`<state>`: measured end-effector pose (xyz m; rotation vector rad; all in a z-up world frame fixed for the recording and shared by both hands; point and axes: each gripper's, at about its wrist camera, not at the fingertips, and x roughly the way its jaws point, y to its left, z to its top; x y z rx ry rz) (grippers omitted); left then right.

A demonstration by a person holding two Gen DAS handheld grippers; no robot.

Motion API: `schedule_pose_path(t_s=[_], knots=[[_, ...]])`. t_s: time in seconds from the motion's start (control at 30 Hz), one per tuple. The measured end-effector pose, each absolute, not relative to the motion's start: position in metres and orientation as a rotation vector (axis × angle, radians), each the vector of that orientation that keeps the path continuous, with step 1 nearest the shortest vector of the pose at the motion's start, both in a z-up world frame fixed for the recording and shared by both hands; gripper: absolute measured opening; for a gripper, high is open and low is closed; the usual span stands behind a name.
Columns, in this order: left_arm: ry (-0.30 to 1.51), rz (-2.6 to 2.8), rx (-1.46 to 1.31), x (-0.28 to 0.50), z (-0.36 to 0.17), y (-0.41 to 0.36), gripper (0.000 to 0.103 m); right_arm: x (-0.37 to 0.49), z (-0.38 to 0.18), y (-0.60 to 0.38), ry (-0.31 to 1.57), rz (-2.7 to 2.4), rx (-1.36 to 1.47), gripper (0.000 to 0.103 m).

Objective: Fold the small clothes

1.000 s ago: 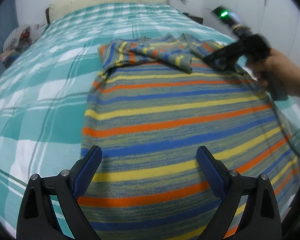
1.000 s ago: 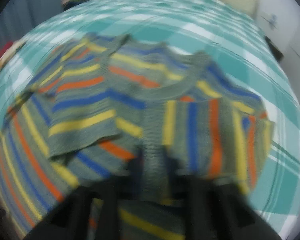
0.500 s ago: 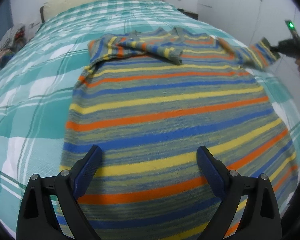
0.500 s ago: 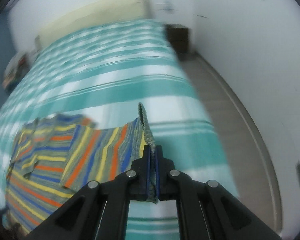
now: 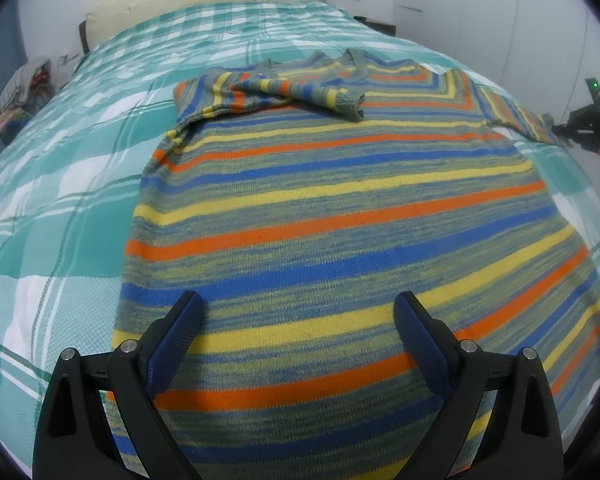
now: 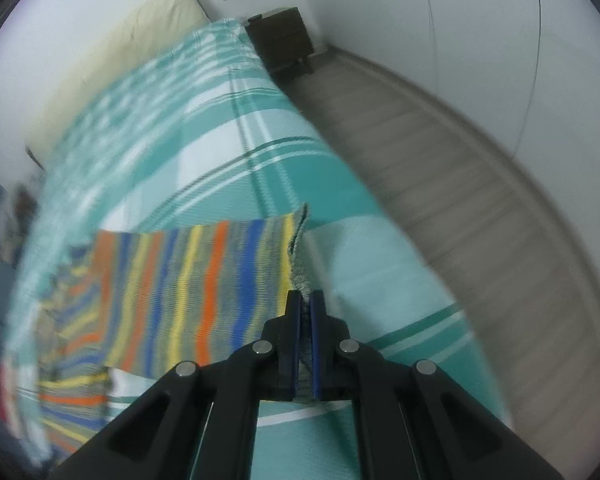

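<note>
**Right sleeve drawn out flat past the sweater's side**

Just ahead of the left gripper (image 5: 298,316), whose jaws stand wide apart and hold nothing, lies the hem end of the knitted sweater with orange, yellow and blue stripes on grey-green (image 5: 340,216), spread flat on the teal-and-white checked bed cover (image 5: 60,184). Farther out from those jaws, the left sleeve (image 5: 276,94) is folded across the chest, just short of the neckline.

Beyond that, far off to the right of the left jaws, the right gripper (image 6: 306,300) has its jaws pinched nearly closed on the grey cuff (image 6: 300,272) of the right sleeve (image 6: 196,284). A second ago that gripper was over the chest with the sleeve bunched near the collar; half a second ago the sleeve was lifted off to the side. Now it is stretched straight out from the shoulder and lying low over the bed cover near the bed's edge, with the wooden floor (image 6: 440,152) beyond.

By my reading, the sleeve has been straightened for a clean fold; carrying it back across the chest, over the left one, looks like the next step. The body is not yet folded.
</note>
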<state>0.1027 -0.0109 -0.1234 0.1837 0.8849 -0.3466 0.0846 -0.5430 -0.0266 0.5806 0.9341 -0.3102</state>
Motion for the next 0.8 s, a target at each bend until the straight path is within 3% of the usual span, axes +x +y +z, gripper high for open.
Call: schedule_pose_path(t_s=[0.27, 0.37, 0.6, 0.8], knots=[[0.885, -0.346, 0.186, 0.103, -0.124, -0.011, 0.097, 0.079, -0.049, -0.557, 0.905, -0.218, 0.852, 0.019], [0.886, -0.345, 0.186, 0.103, -0.125, -0.011, 0.098, 0.079, -0.051, -0.556, 0.946, -0.267, 0.817, 0.002], [0.890, -0.335, 0.188, 0.105, -0.129, -0.010, 0.102, 0.082, -0.046, -0.545, 1.028, -0.433, 0.575, 0.001], [0.882, -0.332, 0.194, 0.104, -0.128, -0.011, 0.102, 0.083, -0.052, -0.543, 1.047, -0.463, 0.548, 0.003]])
